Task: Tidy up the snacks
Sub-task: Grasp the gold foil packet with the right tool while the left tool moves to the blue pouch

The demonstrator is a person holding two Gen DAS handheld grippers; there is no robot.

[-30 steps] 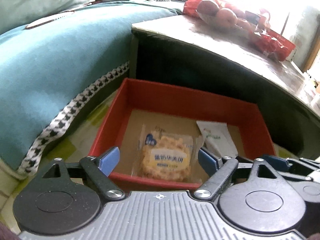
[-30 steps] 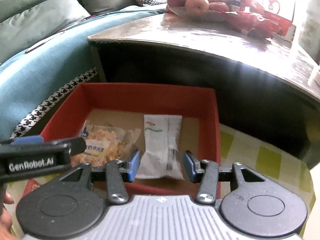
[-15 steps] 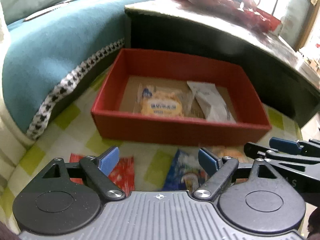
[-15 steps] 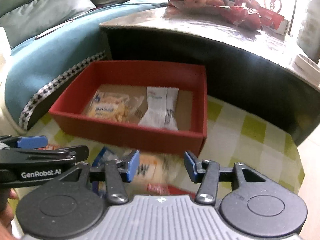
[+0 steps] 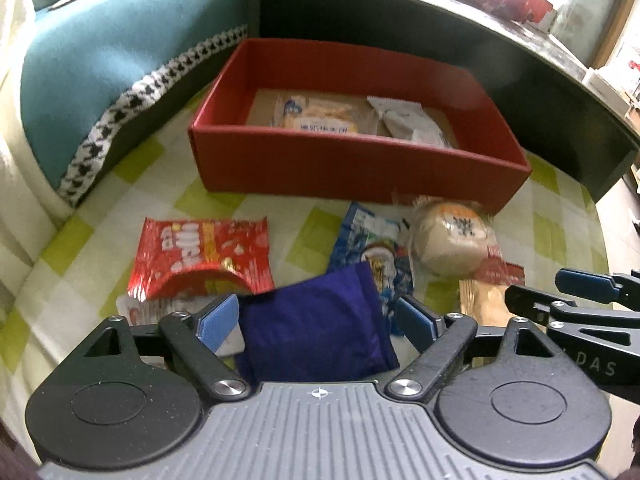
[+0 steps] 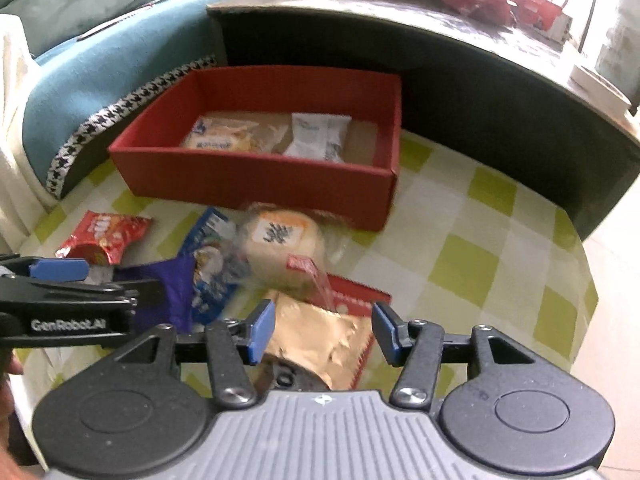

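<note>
A red box [image 5: 360, 160] on the checked cloth holds a yellow cracker pack [image 5: 320, 120] and a white pack [image 5: 408, 124]. In front of it lie loose snacks: a red pack [image 5: 200, 256], a blue pack [image 5: 372, 248] and a wrapped round bun [image 5: 448, 240]. My left gripper [image 5: 316, 320] stands open over a purple pack [image 5: 316, 336], which lies between its fingers. My right gripper [image 6: 326, 332] hovers over a gold-and-red pack [image 6: 320, 344]. Its jaws are opening, with the pack between them and not pressed.
A dark low table [image 6: 480, 92] with red bags of fruit stands behind the box. A teal sofa cushion [image 5: 100, 72] with a houndstooth edge lies at the left. Bare green-checked cloth [image 6: 480, 248] spreads to the right of the snacks.
Both grippers have drawn back from over the box to above the loose snacks in front of it. The right jaws have spread wider. The left opening is unchanged.
</note>
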